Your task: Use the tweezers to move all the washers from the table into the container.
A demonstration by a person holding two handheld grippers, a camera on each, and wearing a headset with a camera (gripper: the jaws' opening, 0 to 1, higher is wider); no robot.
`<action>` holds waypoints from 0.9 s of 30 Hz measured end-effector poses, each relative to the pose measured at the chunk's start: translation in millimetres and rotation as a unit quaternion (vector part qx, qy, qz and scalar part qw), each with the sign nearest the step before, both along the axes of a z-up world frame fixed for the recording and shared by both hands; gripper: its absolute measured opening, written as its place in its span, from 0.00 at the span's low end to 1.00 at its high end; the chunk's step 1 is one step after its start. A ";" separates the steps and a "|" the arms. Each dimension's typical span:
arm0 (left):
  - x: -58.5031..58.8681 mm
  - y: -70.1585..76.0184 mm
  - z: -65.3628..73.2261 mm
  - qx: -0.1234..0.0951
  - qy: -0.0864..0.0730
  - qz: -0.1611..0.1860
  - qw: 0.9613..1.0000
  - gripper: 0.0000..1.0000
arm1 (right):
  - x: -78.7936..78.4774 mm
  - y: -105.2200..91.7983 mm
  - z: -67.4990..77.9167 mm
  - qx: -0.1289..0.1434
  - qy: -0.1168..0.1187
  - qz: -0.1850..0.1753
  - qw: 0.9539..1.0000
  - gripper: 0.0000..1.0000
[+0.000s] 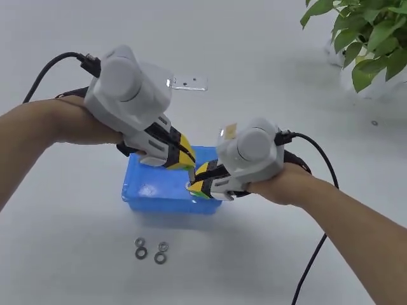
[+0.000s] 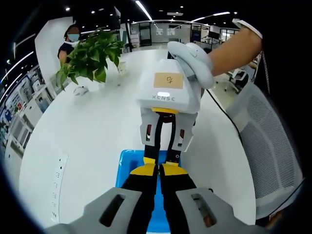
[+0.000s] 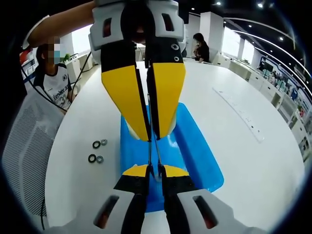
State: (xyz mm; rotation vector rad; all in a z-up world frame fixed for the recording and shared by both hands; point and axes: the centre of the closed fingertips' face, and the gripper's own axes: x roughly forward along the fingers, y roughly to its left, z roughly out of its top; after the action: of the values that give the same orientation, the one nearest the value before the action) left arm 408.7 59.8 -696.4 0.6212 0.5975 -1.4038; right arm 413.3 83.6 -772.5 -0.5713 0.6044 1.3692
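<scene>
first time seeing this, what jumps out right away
The left tool and right tool meet tip to tip over the blue container at mid-table, with thin tweezers running between them. Four washers lie loose on the white table just in front of the container. A leafy plant stands at the far right corner.

Four small metal ring washers (image 1: 141, 253) lie flat in a tight cluster on the white table (image 1: 76, 267), just in front of the container (image 1: 152, 190) and clear of its wall. The container is a shallow blue rectangular tray, open on top and sitting level. Over it are the tweezers (image 3: 152, 148), thin and silvery, legs nearly together, running along its length.
</scene>
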 end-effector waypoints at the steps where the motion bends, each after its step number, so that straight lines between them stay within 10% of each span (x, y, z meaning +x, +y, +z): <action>1: -0.3 0.0 0.7 0.000 0.000 0.000 1.000 0.06 | -0.4 0.3 1.4 0.000 -0.001 0.000 1.000 0.11; 27: -32.2 5.4 37.7 0.011 -0.028 -0.007 1.000 0.06 | -25.6 6.3 39.4 0.013 -0.036 0.006 0.999 0.12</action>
State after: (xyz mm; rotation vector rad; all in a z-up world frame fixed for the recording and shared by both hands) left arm 376.5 65.2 -658.7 0.6816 0.5667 -1.3908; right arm 387.7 89.9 -733.1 -0.6021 0.5251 1.3605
